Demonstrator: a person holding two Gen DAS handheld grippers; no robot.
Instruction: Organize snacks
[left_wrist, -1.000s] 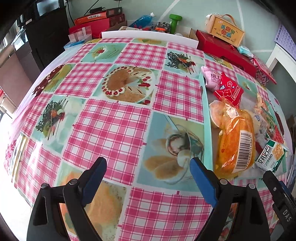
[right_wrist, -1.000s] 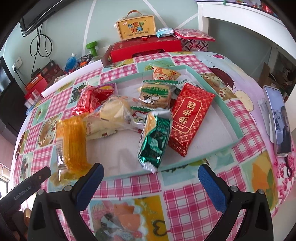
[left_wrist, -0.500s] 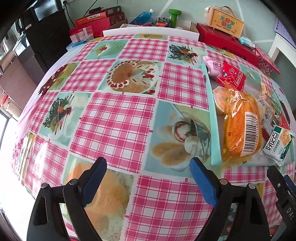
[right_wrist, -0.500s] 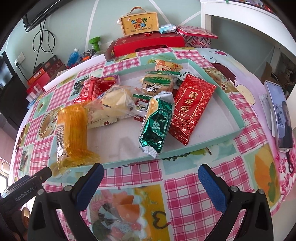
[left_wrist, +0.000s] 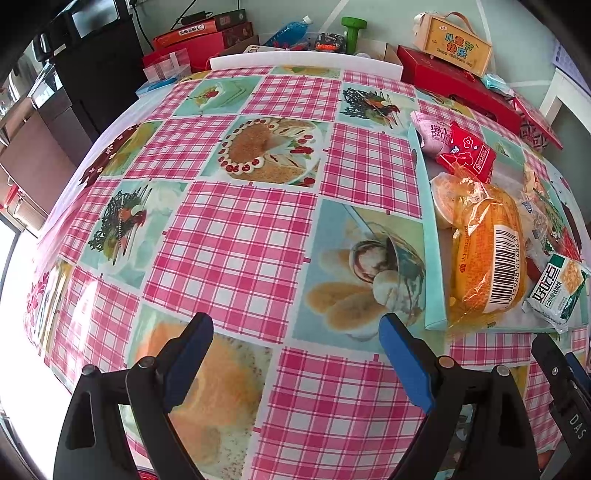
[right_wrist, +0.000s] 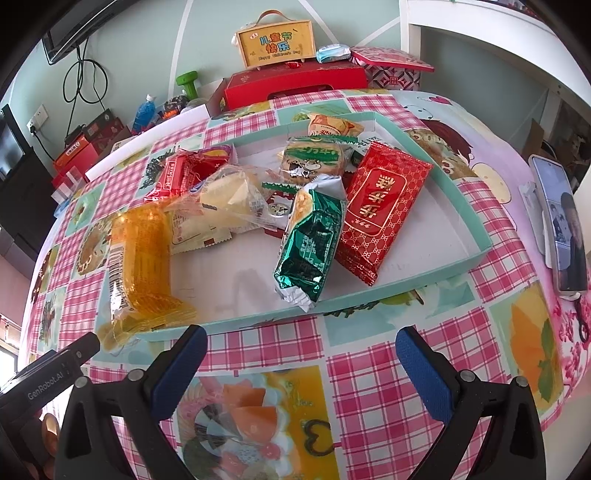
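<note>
A teal tray with a white floor holds several snack packs: an orange pack, a green foil pack, a red patterned pack, a clear bag of yellow pastries and a small red pack. My right gripper stands open over the checked cloth just before the tray's near wall, with nothing between its fingers. My left gripper is open too, above the cloth left of the tray. The orange pack hangs over the tray's near corner.
A phone on a stand lies at the table's right edge. Behind the table sit a red box, a yellow gift box, a green dumbbell and a blue bottle. A black cabinet stands at the left.
Both views have shifted only slightly. The snacks lie where they were, and both grippers keep the same wide opening.
</note>
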